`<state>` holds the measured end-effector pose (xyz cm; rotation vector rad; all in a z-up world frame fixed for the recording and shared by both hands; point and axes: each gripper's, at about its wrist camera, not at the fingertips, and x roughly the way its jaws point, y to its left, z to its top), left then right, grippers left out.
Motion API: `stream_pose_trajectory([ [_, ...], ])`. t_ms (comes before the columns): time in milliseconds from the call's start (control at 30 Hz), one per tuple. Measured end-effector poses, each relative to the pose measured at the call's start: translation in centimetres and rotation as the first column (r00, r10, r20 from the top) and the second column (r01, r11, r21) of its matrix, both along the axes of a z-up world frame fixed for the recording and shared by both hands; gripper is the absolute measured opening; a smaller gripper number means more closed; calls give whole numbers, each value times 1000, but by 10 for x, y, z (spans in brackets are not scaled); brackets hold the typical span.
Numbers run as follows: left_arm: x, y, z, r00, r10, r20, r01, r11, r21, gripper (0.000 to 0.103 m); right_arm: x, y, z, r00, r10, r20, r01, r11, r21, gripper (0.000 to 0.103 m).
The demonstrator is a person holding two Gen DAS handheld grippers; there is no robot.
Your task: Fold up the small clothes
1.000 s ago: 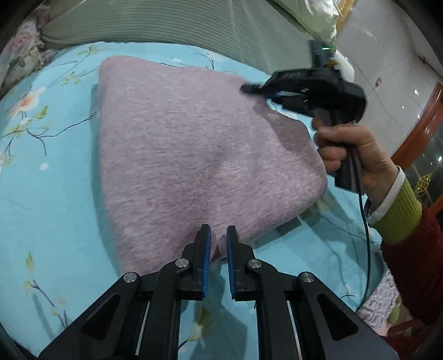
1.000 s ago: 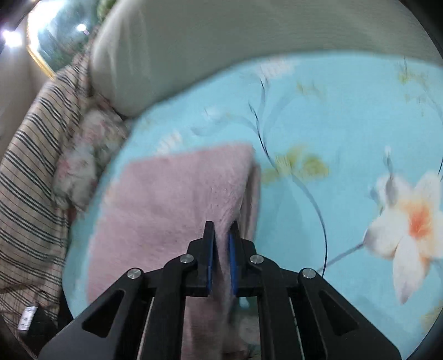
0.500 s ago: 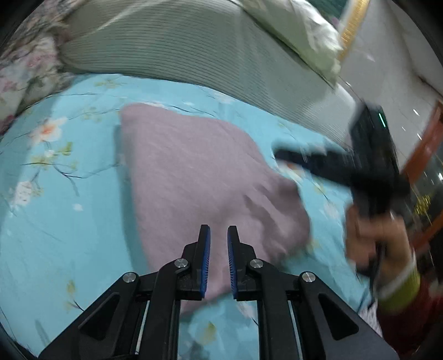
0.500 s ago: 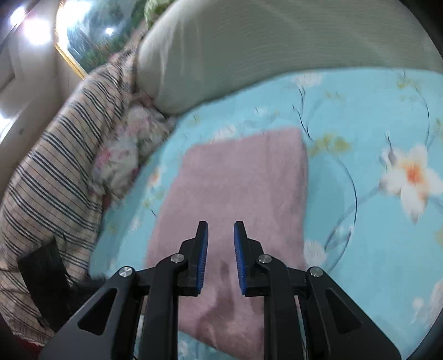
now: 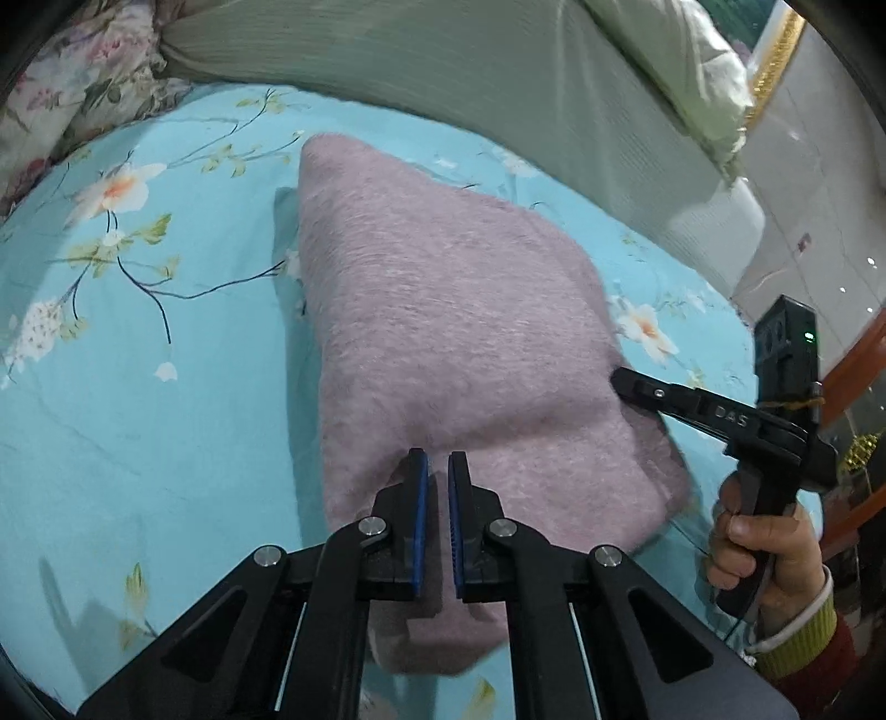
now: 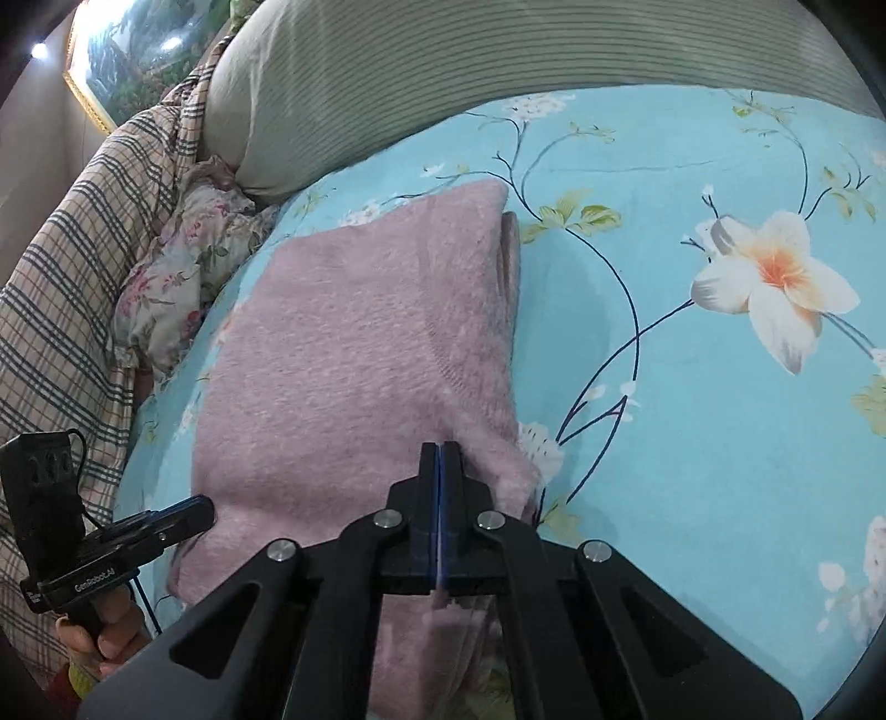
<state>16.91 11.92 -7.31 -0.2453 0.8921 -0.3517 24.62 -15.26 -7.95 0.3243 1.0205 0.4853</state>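
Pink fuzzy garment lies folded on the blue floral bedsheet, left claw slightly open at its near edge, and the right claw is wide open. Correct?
Not quite: the right claw is shut, its pads pressed together at the near edge of the pink fuzzy garment, as the right wrist view shows. The garment does lie on the blue floral bedsheet, and the left claw is slightly open.

Home bedroom: the work surface is a bed spread with a turquoise floral sheet point(image 6: 692, 387), a ribbed grey-green bolster point(image 6: 443, 83) lying across its far side. At far left, a plaid quilt point(image 6: 72, 266) and a flowered pillow point(image 6: 177, 277) are heaped beneath a gilt-framed landscape painting point(image 6: 138, 50). Glossy tiled floor point(image 5: 803, 221) beyond the bed's right edge.
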Motion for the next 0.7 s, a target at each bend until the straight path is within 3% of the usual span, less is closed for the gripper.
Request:
stream_pose_trajectory([
  [167,-40,-4,15,996,-77,46,78,997,-22,7,-47,13,31,991,127,47,-128,991,33,4],
  [233,-54,-8,12,995,-91,45,90,996,7,7,-59,15,24,989,145,25,-145,989,5,4],
  [333,-60,-6,-6,997,-81,3,81,996,34,7,-66,10,-5,994,106,-37,-110,987,-116,3],
  [400,-57,-2,-20,997,-69,-40,69,998,-5,6,-68,-1,-14,996,80,-48,-81,996,-36,3],
  [467,-58,-2,-21,998,-61,-31,61,998,-4,6,-67,-1,-12,996,75,-53,-77,996,-36,2],
  [567,-58,-5,-18,998,-61,-34,62,998,20,6,-64,3,-9,995,87,-53,-90,994,-57,3],
  [700,-58,-2,4,998,-60,-6,60,998,9,8,-55,-7,12,997,66,-37,-66,998,9,5],
])
